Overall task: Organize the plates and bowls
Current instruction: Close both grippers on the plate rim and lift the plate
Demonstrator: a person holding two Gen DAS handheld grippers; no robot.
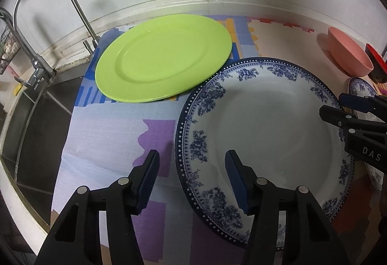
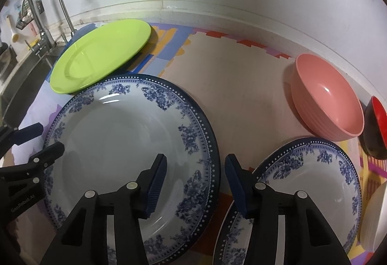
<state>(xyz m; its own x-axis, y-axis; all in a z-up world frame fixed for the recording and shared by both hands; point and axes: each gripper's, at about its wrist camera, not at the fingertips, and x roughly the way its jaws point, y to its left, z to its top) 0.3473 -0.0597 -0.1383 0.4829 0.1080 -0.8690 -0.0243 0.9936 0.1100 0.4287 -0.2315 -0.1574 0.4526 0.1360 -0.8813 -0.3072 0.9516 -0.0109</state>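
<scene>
large blue-patterned plate (image 2: 125, 144) mid-tabletop, green plate (image 1: 162, 57) at its 11 o'clock | glazed, stiff, heavyish, slippery, breakable: pinch rim | left gripper (image 1: 191, 180) and right gripper (image 2: 196, 182) jaws spread, empty

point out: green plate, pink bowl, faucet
green plate (image 1: 162, 57): left wrist view, on its flat centre well.
pink bowl (image 2: 324, 93): right wrist view, on the inner wall.
faucet (image 1: 77, 6): left wrist view, on the descending side of its arched steel spout.

Right hand-held gripper (image 2: 196, 184) gapes between two blue-patterned plates (image 2: 125, 144).
</scene>
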